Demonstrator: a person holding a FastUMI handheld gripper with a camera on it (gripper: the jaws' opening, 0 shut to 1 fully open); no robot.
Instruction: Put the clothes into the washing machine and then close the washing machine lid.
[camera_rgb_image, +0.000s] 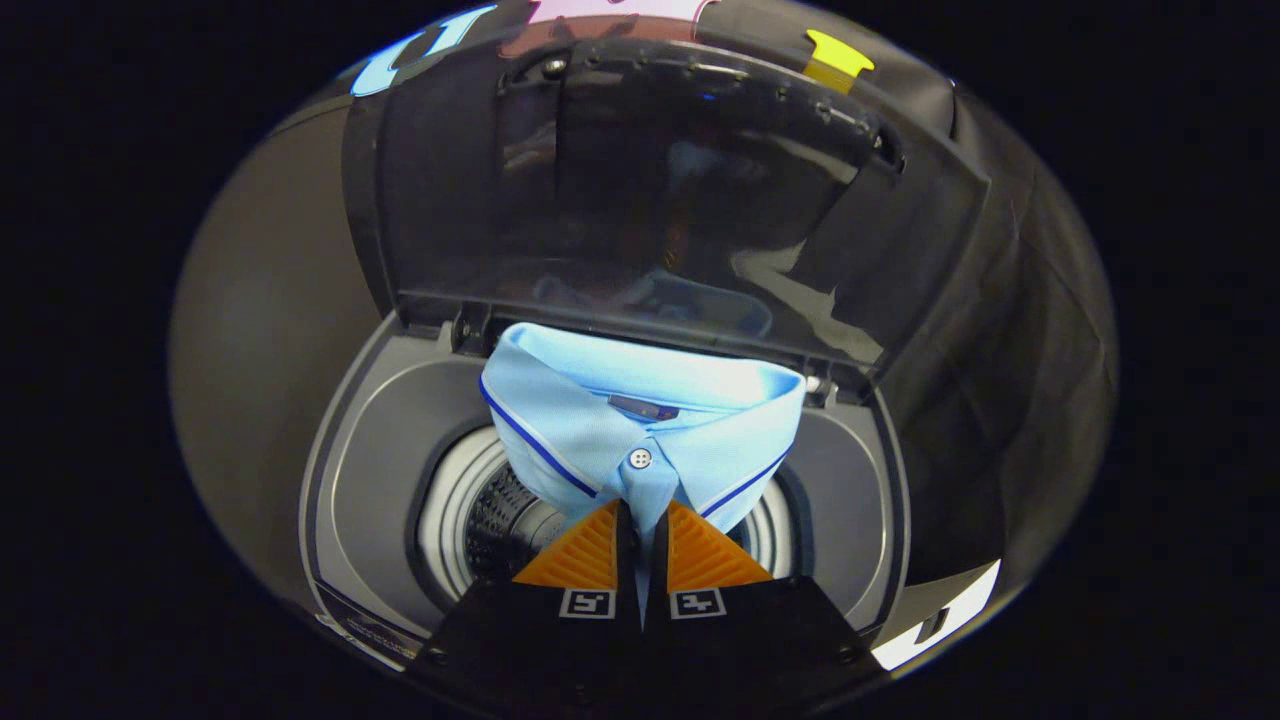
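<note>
Light blue polo shirt (640, 420): collared, dark blue stripe along each collar edge, one white button (640, 458) fastened at the placket, small dark tag inside the neck. Held up over the mouth of the washing machine drum (470, 520), collar uppermost and spread wide, just in front of the lid hinge. Placket strip pinched at its lower end; body of the garment below that point hidden behind the fingers.

Hand-held gripper (641, 545): fingers drawn nearly together, only a thin slit between them, both ribbed pads pressing on the shirt's placket strip directly beneath the button. One square printed marker on each finger block, below the pads.

Washing machine drum: top-loading, round opening, pale ringed rim with a perforated metal wall visible to the left of the shirt and a sliver of the rim to the right. Interior below the shirt too dark to make out.

Washing machine top panel (385, 470): grey, surrounding the drum opening on all sides; front edge with printed strip to the lower left of the shirt, print too small to tell.

Washing machine lid (640, 190): raised, standing up behind the shirt, hinged at the rear edge of the opening. Dark tinted window in a dark frame, glossy, carrying faint reflections including a pale blue patch just above the collar.

Booth wall (1010, 330): black cloth, creased, behind and to the right of the lid.
</note>
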